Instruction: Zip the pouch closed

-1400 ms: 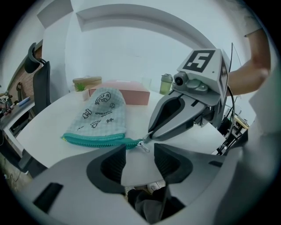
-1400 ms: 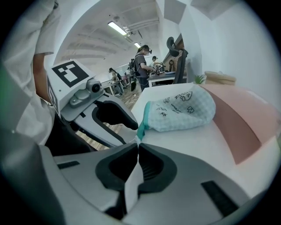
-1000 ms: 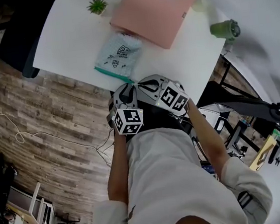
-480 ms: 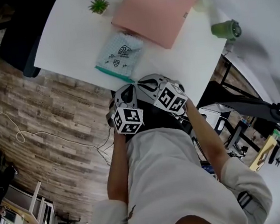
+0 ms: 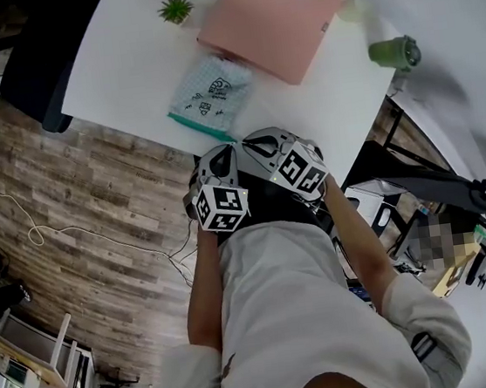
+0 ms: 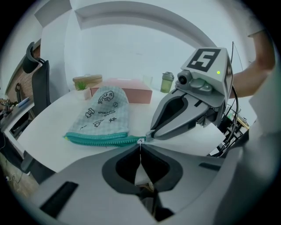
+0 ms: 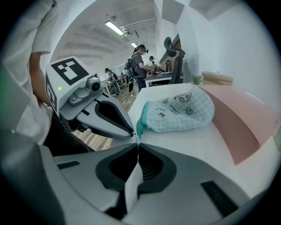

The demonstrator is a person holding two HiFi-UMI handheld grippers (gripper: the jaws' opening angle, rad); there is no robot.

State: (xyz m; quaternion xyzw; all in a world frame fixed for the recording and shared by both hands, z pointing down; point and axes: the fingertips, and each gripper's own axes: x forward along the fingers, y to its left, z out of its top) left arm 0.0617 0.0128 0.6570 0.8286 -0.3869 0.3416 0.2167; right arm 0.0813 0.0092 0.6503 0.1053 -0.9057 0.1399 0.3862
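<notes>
A pale checked pouch [image 5: 210,94] with small drawings lies on the white table [image 5: 130,62]. Its teal zipper [image 6: 103,139] runs along the edge nearest me. Both grippers meet at that zipper's right end, by the table's front edge. My left gripper [image 6: 140,143] is shut, with a small white tab at the zipper's end pinched at its tips. Right beside it, my right gripper [image 7: 137,143] is shut on the pouch's teal end [image 7: 139,128]. In the head view the left gripper [image 5: 229,147] and the right gripper [image 5: 242,144] stand tip to tip. Whether the zipper is closed along its length is unclear.
A pink box [image 5: 270,18] lies just behind the pouch. A small potted plant [image 5: 175,9] stands at the back left and a green cup [image 5: 394,51] at the back right. A dark chair [image 6: 37,81] stands left of the table. People [image 7: 139,61] stand far off.
Both grippers and the pouch keep their places. Only the head view has drifted slightly.
</notes>
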